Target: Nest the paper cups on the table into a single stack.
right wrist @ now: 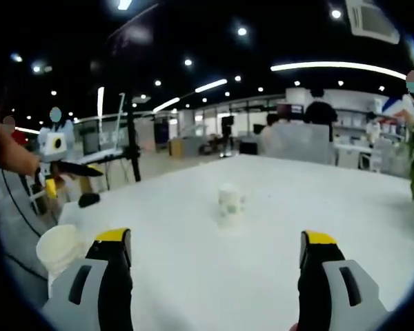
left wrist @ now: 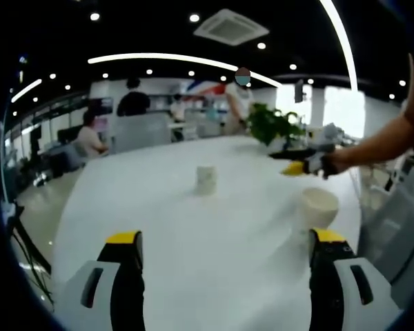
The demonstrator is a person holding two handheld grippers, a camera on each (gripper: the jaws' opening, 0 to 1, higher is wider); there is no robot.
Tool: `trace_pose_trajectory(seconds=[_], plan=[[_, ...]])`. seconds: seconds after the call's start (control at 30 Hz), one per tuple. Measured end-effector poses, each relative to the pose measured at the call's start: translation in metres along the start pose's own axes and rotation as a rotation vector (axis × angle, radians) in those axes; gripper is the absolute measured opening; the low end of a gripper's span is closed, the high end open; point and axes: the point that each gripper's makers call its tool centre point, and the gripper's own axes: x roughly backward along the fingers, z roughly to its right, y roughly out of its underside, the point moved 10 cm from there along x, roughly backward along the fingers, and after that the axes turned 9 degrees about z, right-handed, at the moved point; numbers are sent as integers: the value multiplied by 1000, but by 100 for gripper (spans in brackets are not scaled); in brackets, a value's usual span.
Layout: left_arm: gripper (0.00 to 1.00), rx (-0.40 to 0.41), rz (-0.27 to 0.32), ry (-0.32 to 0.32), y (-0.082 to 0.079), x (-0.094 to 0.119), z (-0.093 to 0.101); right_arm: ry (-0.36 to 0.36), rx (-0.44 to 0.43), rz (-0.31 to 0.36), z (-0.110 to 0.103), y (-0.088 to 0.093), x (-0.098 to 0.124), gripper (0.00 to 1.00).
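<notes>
Desk (left wrist: 193, 227): large, white, glossy top, running away from both cameras toward an open office behind. Its far edge meets seated people and partitions; in the right gripper view its left corner (right wrist: 72, 210) lies near a dark stand.

Potted plant (left wrist: 274, 125): green leaves, standing at the far right edge of the desk in the left gripper view; a fringe of the same leaves shows at the right margin of the right gripper view.

Left gripper (left wrist: 224, 252): grey body, black jaws with yellow tips, rising from the bottom of its own view. Jaws spread wide, released, nothing between them. In the right gripper view it appears at far left (right wrist: 58, 165), held off the desk's left corner by a hand.

Right gripper (right wrist: 214, 252): same build, jaws parted wide and empty above the desk. In the left gripper view it enters from the right (left wrist: 297, 160), held in a person's hand (left wrist: 331, 162), above the desk's right edge.

Near paper cup (left wrist: 319, 205): white, upright, mouth open, by the right edge of the desk just beyond the left gripper's right jaw. In the right gripper view it sits at the near left corner (right wrist: 58, 248).

Far paper cup (left wrist: 205, 179): white, small, somewhat blurred, standing alone mid-desk, well apart from the near cup; right gripper view (right wrist: 229, 204).
</notes>
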Motion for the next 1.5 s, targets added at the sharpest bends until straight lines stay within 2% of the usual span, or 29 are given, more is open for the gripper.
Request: trace_pose_trajectory(seconds=[0.47, 0.9, 1.23, 1.4, 1.5], plan=[[98, 5, 9, -35, 6, 2, -3, -17, 2, 2, 12, 8, -49, 100], [98, 9, -25, -49, 13, 10, -1, -13, -12, 19, 30, 13, -96, 97], [98, 19, -25, -53, 13, 12, -5, -16, 3, 22, 32, 15, -133, 95], [98, 20, -25, -47, 14, 11, -5, -28, 13, 13, 32, 19, -151, 90], [98, 23, -26, -48, 15, 10, -6, -20, 13, 8, 31, 20, -158, 83]])
